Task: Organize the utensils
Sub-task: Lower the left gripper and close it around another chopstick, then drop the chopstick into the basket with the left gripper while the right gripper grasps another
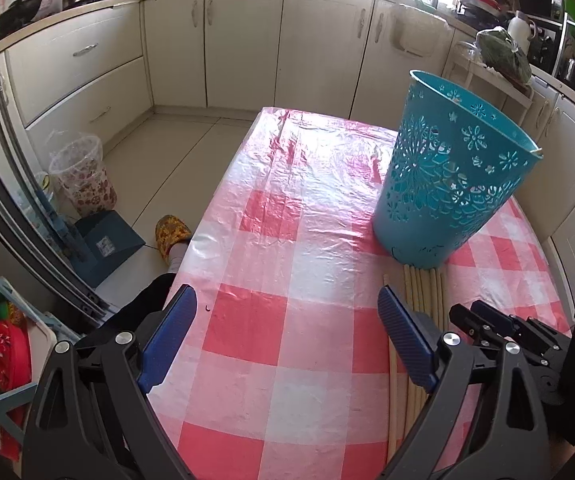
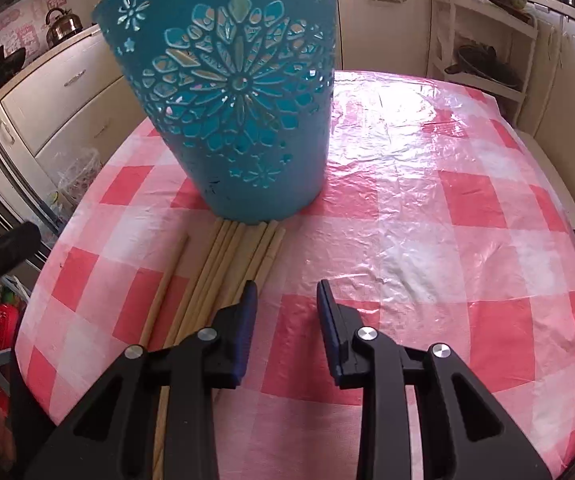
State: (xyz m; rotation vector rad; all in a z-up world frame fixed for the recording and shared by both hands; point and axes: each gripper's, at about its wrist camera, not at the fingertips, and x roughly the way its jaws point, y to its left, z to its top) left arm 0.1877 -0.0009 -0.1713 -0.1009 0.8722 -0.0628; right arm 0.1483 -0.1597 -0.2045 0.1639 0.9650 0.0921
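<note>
A teal perforated basket stands upright on the pink checked tablecloth; it also shows in the right wrist view. Several pale wooden chopsticks lie in a bundle in front of its base, also seen in the left wrist view. My left gripper is wide open and empty, left of the chopsticks. My right gripper is partly open and empty, just right of the bundle; it shows at the right of the left wrist view.
The table stands in a kitchen with cream cabinets behind. A patterned bin and a slippered foot are on the floor to the left. A white shelf rack stands at the far right.
</note>
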